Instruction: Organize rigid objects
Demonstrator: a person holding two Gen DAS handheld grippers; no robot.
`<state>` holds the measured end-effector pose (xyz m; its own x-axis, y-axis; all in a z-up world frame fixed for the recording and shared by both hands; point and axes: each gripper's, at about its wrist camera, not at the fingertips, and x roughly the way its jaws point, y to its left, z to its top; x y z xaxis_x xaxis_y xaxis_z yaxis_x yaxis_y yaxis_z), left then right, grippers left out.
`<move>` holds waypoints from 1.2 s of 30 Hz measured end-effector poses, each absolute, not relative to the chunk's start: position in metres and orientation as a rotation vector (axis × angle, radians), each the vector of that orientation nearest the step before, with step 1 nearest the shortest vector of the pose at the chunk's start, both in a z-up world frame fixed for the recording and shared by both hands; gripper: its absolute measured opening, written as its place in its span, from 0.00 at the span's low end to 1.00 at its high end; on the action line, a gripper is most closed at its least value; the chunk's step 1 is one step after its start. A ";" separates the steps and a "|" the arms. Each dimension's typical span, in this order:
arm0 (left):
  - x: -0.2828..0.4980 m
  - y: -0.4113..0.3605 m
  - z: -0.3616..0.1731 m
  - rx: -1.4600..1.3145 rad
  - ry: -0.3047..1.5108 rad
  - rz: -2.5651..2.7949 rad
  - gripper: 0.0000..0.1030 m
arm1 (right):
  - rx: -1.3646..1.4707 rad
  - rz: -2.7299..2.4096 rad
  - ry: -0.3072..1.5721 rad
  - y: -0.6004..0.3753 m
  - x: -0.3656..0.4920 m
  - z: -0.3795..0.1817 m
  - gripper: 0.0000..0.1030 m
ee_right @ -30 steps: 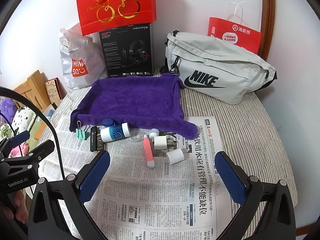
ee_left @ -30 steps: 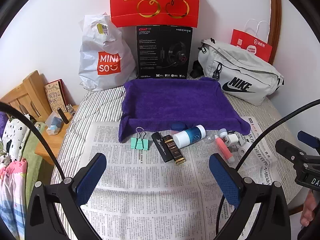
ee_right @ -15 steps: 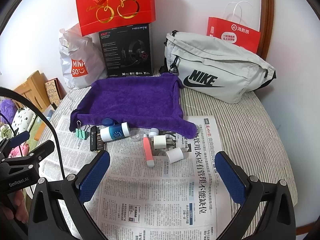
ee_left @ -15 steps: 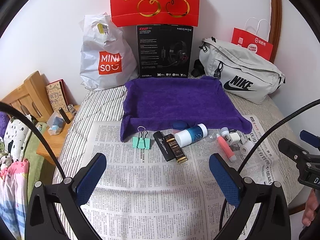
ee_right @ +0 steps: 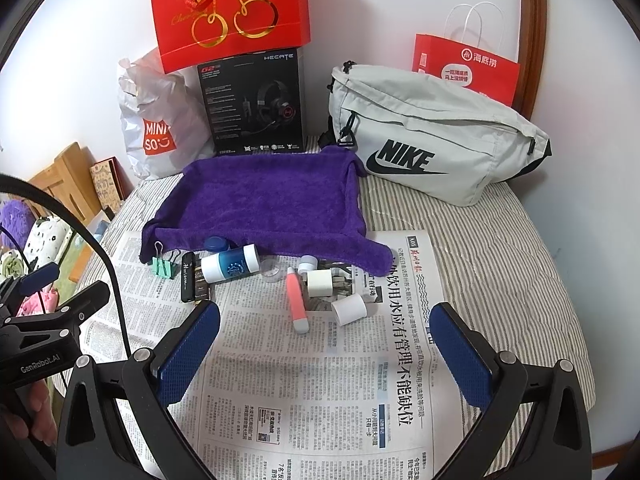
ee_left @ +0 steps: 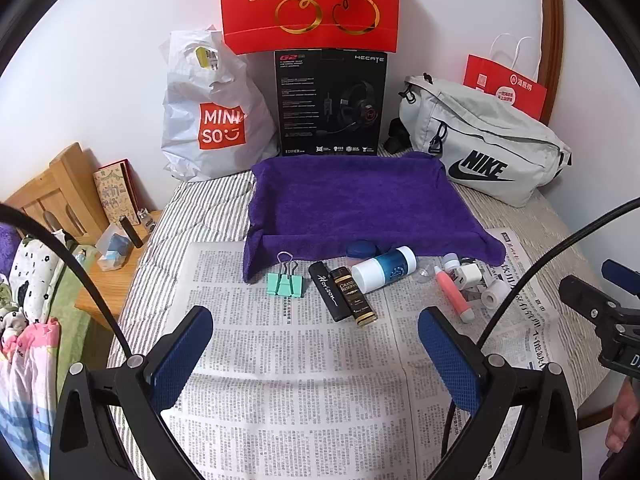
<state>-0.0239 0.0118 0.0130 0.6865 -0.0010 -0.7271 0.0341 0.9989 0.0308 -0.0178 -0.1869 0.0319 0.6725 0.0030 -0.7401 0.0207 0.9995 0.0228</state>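
A row of small items lies on newspaper [ee_left: 304,364] in front of a purple towel [ee_left: 356,200]: a green binder clip [ee_left: 285,283], a black lighter [ee_left: 329,291], a dark gold-lettered tube [ee_left: 353,295], a blue-and-white bottle [ee_left: 385,268], a pink tube [ee_left: 453,296], a white plug [ee_right: 320,282] and a white cap [ee_right: 349,309]. My left gripper [ee_left: 316,356] is open and empty, short of the lighter. My right gripper [ee_right: 325,352] is open and empty, just short of the pink tube [ee_right: 297,305].
A black headset box [ee_left: 330,101], a white Miniso bag [ee_left: 212,116], red paper bags [ee_left: 310,0] and a grey Nike pouch [ee_left: 484,148] line the wall. A wooden bedside shelf [ee_left: 60,196] stands at the left. The striped bed edge falls away at the right.
Both grippers have drifted slightly; the items appear a little lower and nearer in the left wrist view. Nothing was taken hold of or moved.
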 end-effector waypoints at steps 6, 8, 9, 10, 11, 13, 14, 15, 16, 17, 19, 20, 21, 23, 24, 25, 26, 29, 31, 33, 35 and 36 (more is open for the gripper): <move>-0.024 0.012 0.014 0.043 0.813 -0.019 1.00 | 0.027 -0.015 0.837 -0.186 -0.019 0.032 1.00; -0.024 0.011 0.014 0.043 0.813 -0.019 1.00 | 0.027 -0.013 0.839 -0.186 -0.019 0.032 1.00; -0.024 0.011 0.014 0.043 0.813 -0.018 1.00 | 0.026 -0.014 0.838 -0.186 -0.019 0.032 1.00; -0.024 0.011 0.014 0.043 0.813 -0.018 1.00 | 0.026 -0.014 0.838 -0.186 -0.019 0.033 1.00; -0.024 0.011 0.014 0.043 0.813 -0.020 1.00 | 0.025 -0.013 0.838 -0.186 -0.018 0.033 1.00; -0.025 0.011 0.014 0.043 0.812 -0.018 1.00 | 0.025 -0.013 0.838 -0.186 -0.018 0.033 1.00; -0.025 0.012 0.014 0.043 0.812 -0.019 1.00 | 0.024 -0.013 0.837 -0.185 -0.018 0.034 1.00; -0.024 0.011 0.014 0.043 0.813 -0.019 1.00 | 0.022 -0.012 0.836 -0.186 -0.018 0.034 1.00; -0.025 0.011 0.014 0.043 0.814 -0.018 1.00 | 0.022 -0.013 0.836 -0.186 -0.017 0.034 1.00; -0.025 0.011 0.014 0.042 0.814 -0.018 1.00 | 0.022 -0.012 0.837 -0.186 -0.017 0.034 1.00; -0.025 0.011 0.014 0.039 0.812 -0.026 1.00 | 0.019 -0.013 0.837 -0.186 -0.017 0.034 1.00; -0.025 0.011 0.014 0.036 0.812 -0.031 1.00 | 0.018 -0.013 0.836 -0.186 -0.017 0.034 1.00; -0.025 0.011 0.015 0.035 0.812 -0.035 1.00 | 0.017 -0.012 0.835 -0.186 -0.017 0.034 1.00; -0.025 0.012 0.015 0.034 0.810 -0.041 1.00 | 0.016 -0.010 0.836 -0.186 -0.015 0.034 1.00; -0.024 0.011 0.015 0.035 0.810 -0.039 1.00 | 0.017 -0.010 0.837 -0.187 -0.015 0.033 1.00; -0.024 0.012 0.015 0.035 0.806 -0.033 1.00 | 0.018 -0.010 0.839 -0.187 -0.014 0.033 1.00; -0.023 0.014 0.014 0.036 0.804 -0.028 1.00 | 0.018 -0.012 0.842 -0.188 -0.013 0.032 1.00; -0.016 0.018 0.009 0.039 0.813 -0.020 1.00 | 0.021 -0.020 0.841 -0.190 -0.009 0.028 1.00; -0.010 0.022 0.003 0.045 0.823 -0.021 1.00 | 0.029 -0.019 0.848 -0.192 -0.006 0.024 1.00; -0.002 0.027 -0.006 0.052 0.834 -0.018 1.00 | 0.042 -0.012 0.863 -0.195 0.000 0.018 1.00; 0.007 0.031 -0.017 0.060 0.853 -0.020 1.00 | 0.054 -0.004 0.867 -0.198 0.004 0.013 1.00; 0.012 0.033 -0.024 0.064 0.866 -0.019 1.00 | 0.056 0.001 0.867 -0.199 0.006 0.010 1.00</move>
<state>0.0117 0.0332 -0.0239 0.6481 0.0096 -0.7615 0.0424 0.9979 0.0486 0.0057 -0.1988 0.0100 0.6469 0.0240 -0.7622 0.0218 0.9985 0.0499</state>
